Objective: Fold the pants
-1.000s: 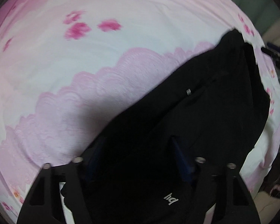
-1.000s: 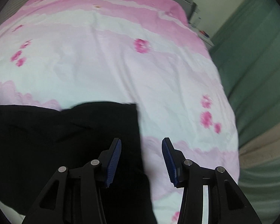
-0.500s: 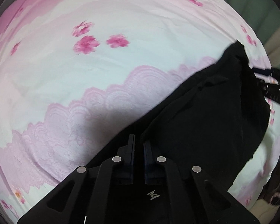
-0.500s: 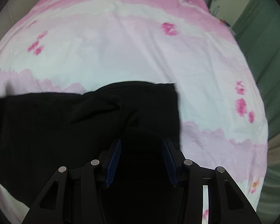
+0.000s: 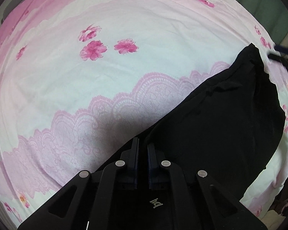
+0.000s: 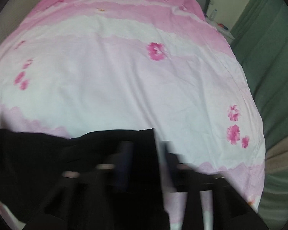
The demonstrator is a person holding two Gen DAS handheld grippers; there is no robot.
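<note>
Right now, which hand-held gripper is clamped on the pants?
The left hand-held gripper: its jaws are shut on the black pants edge. The right hand-held gripper is opening, its jaws straddling the pants' far corner.

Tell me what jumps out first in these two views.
The black pants lie dark against the pink flowered bedsheet, filling the lower right of the left wrist view. The left gripper is clamped on their edge, while the blurred right gripper, jaws opening, straddles their far corner.

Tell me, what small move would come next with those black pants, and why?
Probably close the right gripper on the pants' edge. The left gripper is already shut on the fabric, while the right's jaws are opening astride the edge on the bedsheet; both must grip before lifting.
</note>
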